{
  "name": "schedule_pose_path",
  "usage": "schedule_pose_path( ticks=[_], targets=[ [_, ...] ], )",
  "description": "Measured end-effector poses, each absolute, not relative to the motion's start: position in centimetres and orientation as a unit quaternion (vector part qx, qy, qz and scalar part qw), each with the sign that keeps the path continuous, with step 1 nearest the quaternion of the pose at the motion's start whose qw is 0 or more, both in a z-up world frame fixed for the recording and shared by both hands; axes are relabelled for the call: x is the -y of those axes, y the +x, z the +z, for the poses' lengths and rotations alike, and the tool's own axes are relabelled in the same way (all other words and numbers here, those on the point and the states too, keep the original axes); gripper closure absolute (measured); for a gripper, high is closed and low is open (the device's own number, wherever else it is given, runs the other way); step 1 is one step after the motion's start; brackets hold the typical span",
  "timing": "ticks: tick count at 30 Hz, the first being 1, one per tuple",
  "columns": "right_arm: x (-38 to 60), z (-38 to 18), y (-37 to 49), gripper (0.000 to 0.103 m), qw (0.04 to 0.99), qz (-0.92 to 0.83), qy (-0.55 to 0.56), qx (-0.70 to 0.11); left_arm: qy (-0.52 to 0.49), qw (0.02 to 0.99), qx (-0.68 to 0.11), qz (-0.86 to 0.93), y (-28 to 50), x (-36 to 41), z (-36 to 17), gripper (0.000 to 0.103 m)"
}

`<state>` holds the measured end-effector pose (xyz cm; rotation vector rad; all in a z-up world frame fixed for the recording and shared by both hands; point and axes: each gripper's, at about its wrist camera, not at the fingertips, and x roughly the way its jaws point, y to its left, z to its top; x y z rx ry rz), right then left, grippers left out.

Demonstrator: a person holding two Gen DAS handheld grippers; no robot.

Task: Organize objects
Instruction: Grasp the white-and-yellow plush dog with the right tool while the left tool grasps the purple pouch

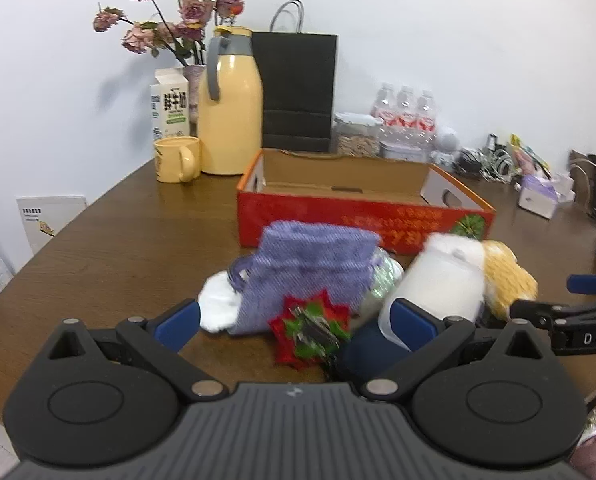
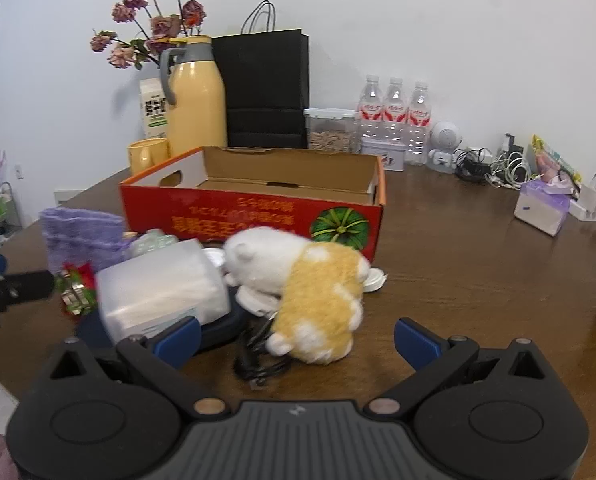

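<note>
Both grippers were spread wide with nothing pinched: the left gripper [image 1: 295, 320] hung over the near edge of the pile, and the right gripper [image 2: 295, 338] sat low in front of the plush toy [image 2: 318, 292]. That white-and-orange plush lay on its side just ahead of the right tool, touching the translucent plastic container [image 2: 161, 292] beside it. My guess is the plush was light and squishy, so a pinch across the fat middle of the body would hold fine. The container looked stiff and slick, so grabbing it by the narrow end seemed safer. The purple knit pouch [image 1: 314, 268] looked floppy, better bunched up from the top, and the red-and-green foil bow [image 1: 308, 330] looked crushable, so go gentle. Count: one plush, one container, one pouch, one bow, plus a few white lids and a black cord I couldn't count properly. One red cardboard box [image 2: 257, 216] stood open and empty just behind the pile on the wooden table [image 2: 458, 248].
</note>
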<state>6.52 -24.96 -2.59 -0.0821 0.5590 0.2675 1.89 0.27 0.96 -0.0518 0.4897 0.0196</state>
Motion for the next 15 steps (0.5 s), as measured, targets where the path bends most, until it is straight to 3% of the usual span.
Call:
schedule_pose_path(
  ticks=[6, 8, 10, 11, 12, 13, 14, 15],
  targets=[
    [25.2, -3.0, 9.9, 0.002, 0.952, 0.118, -0.042, -0.281, -0.037, 0.969, -0.242, 0.017, 5.2, -0.5, 1.4, 0.0],
    [25.3, -3.5, 11.4, 0.013, 0.948, 0.116, -0.038, -0.295, -0.032, 0.967, -0.251, 0.011, 6.6, -0.5, 1.1, 0.0],
    [25.5, -3.9, 12.5, 0.017, 0.943, 0.12, -0.029, -0.308, -0.028, 0.965, -0.262, 0.0, 7.6, -0.5, 0.7, 0.008],
    [25.6, -4.1, 13.0, 0.019, 0.941, 0.122, -0.025, -0.314, -0.028, 0.964, -0.265, -0.008, 7.9, -0.5, 0.5, 0.022],
    [25.6, -4.2, 13.3, 0.021, 0.94, 0.123, -0.023, -0.318, -0.028, 0.963, -0.269, -0.017, 8.1, -0.6, 0.3, 0.045],
    [25.7, -4.4, 13.6, 0.025, 0.938, 0.125, -0.021, -0.321, -0.031, 0.961, -0.272, -0.025, 8.2, -0.7, 0.1, 0.061],
    [25.7, -4.5, 13.9, 0.029, 0.937, 0.127, -0.019, -0.325, -0.034, 0.961, -0.273, -0.031, 8.2, -0.8, 0.0, 0.093],
    [25.8, -4.7, 14.1, 0.029, 0.935, 0.128, -0.016, -0.329, -0.037, 0.961, -0.273, -0.039, 8.2, -0.9, 0.0, 0.093]
  ],
)
